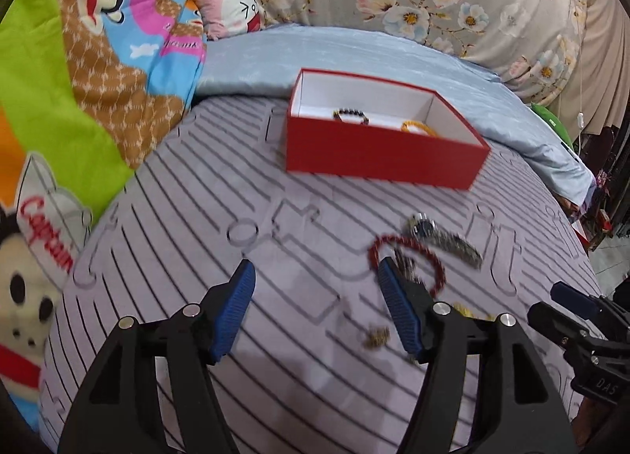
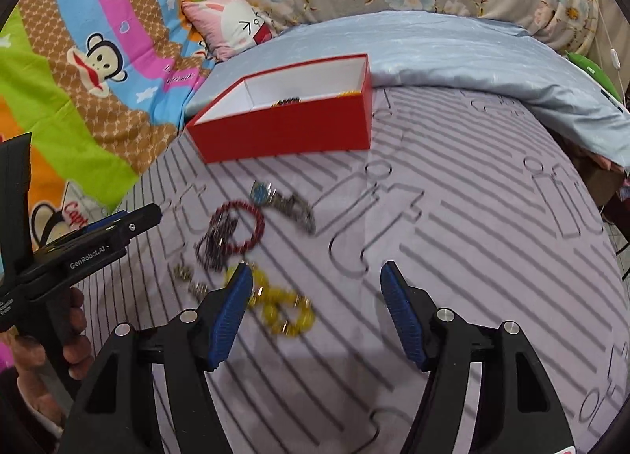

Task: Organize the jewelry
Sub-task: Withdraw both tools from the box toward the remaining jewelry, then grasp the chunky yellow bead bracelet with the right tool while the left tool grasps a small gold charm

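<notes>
Jewelry lies loose on the striped bedsheet [image 2: 472, 217], and from where I sit both claws hang over it with nothing between their pads. My left gripper [image 1: 315, 304] has its jaws standing apart; just past its right-hand fingertip sits the red bead bracelet [image 1: 409, 257], with the wristwatch [image 1: 441, 237] touching that bracelet on its far side. A small brass-coloured piece [image 1: 376, 336] rests on the sheet between the two fingers, nearer the right one (it is too blurred for me to name it better). My right gripper [image 2: 315, 288] is likewise spread wide, empty; the yellow bead bracelet [image 2: 283, 304] lies right beside its left-hand fingertip, partly hidden behind it. Ahead and to the left of that claw is a dark beaded tangle [image 2: 218, 243] overlapping the red bracelet. Well ahead of both claws stands the red box [image 1: 378, 154], open-topped with a white lining, and inside it I see a dark bead bracelet [image 1: 350, 115] and an orange-yellow bracelet [image 1: 419, 127] apart from each other.
</notes>
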Available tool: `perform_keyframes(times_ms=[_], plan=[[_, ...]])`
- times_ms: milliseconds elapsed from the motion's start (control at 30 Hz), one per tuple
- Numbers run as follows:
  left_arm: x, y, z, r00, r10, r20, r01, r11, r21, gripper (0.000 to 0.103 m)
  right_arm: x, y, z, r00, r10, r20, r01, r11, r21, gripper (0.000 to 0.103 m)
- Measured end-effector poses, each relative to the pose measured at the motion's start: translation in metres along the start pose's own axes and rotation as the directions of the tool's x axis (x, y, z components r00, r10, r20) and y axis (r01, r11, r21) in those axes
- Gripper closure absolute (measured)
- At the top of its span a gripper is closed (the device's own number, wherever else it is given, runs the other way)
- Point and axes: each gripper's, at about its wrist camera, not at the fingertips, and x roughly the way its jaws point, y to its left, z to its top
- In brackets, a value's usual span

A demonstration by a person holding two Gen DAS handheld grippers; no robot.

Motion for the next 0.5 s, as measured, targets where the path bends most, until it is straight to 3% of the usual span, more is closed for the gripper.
perform_keyframes(times_ms=[300,500], plan=[[-0.006,-0.006,-0.041,0.999,-0.037,-0.027,0.037,0.999,-0.003,0.041,0.007,0.017,-0.027,1.000,0.012,-0.025,-0.013,0.999,-0.037,0.045],[-0.006,-0.011,-0.043,0.998,-0.059,-0.037,0.060,0.998,0.029,0.041,0.020,0.016,-0.020,0.999,0.025,-0.040,-0.025,0.999,-0.022,0.046]])
